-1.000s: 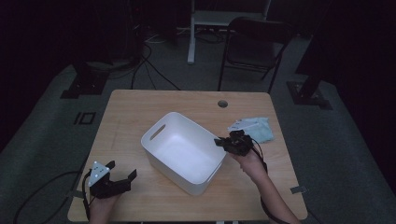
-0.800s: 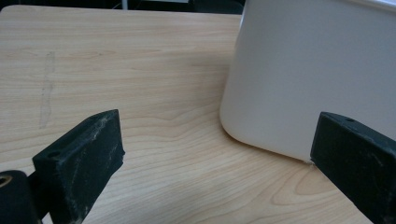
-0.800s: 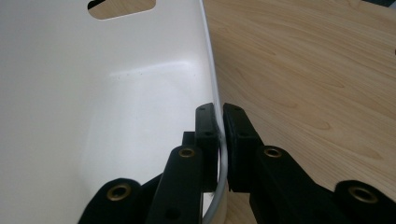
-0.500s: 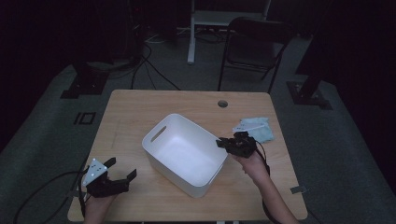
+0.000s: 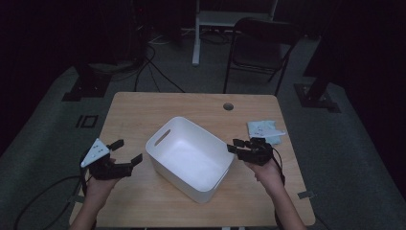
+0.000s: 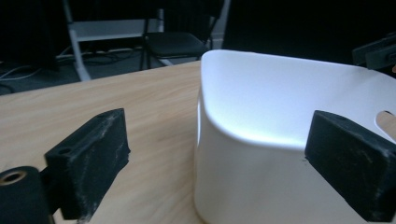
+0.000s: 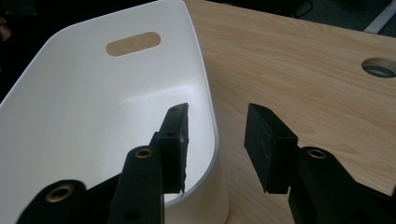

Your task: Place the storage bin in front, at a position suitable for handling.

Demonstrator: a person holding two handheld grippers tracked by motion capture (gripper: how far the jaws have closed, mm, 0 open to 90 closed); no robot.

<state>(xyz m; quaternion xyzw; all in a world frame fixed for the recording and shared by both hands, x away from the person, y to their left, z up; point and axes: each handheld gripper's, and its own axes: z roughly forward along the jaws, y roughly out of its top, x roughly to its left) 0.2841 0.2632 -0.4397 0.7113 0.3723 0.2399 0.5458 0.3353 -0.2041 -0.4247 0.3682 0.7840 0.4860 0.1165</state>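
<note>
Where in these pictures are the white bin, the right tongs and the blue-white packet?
white bin [image 5: 167,136]: high view, wall by handle slot.
right tongs [image 7: 215,142]: right gripper view, midway between fingertips.
blue-white packet [image 5: 263,128]: high view, its middle.

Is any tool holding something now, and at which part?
Nothing is held. The right tool has just been opening; its jaws straddle the bin rim without pressing. The left tool is open.

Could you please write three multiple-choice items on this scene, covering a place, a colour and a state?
1. Where is the right gripper?
A. at the bin's rim
B. over the table's hole
C. on the chair

2. What colour is the bin?
A. blue
B. white
C. black

3. How do the left gripper jaws stand?
A. clamped on the bin
B. shut on nothing
C. open

Answers: 1 A, its jaws straddle the rim, having just been opening; 2 B, its walls are plain white; 3 C, a wide gap shows between the pads.
</note>
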